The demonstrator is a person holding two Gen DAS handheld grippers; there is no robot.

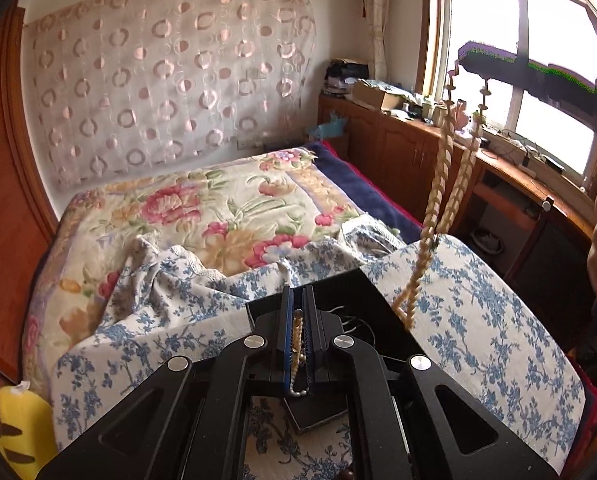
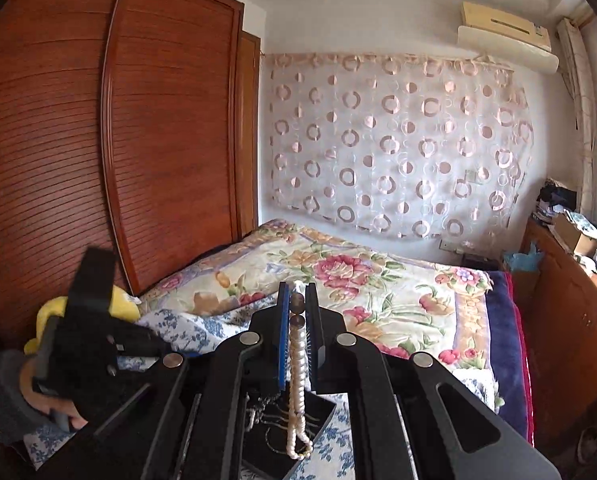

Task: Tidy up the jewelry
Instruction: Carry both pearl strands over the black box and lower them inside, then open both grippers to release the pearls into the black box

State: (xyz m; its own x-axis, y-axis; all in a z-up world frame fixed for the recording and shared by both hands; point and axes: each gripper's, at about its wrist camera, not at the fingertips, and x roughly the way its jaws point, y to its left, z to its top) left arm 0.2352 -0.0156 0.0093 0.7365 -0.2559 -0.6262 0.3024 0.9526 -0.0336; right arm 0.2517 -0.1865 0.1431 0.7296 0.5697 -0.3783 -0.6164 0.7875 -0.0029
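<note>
Bead necklace (image 1: 438, 200), pale and ridged, strung between the two grippers above the black tray (image 1: 378, 292) on the bed: left gripper (image 1: 297, 344) clamped on its fine end at lower centre of the left view, right gripper (image 2: 297, 344) pinched on thicker beads, a loop dangling beneath. Probably light, limp and swingy, slick on hard beads, cord likely fragile. Best taken across a bead run, not the thin clasp end.

Black left gripper (image 1: 298, 312) and right gripper (image 2: 297, 300): blue-lined jaws, silver rivets.
</note>
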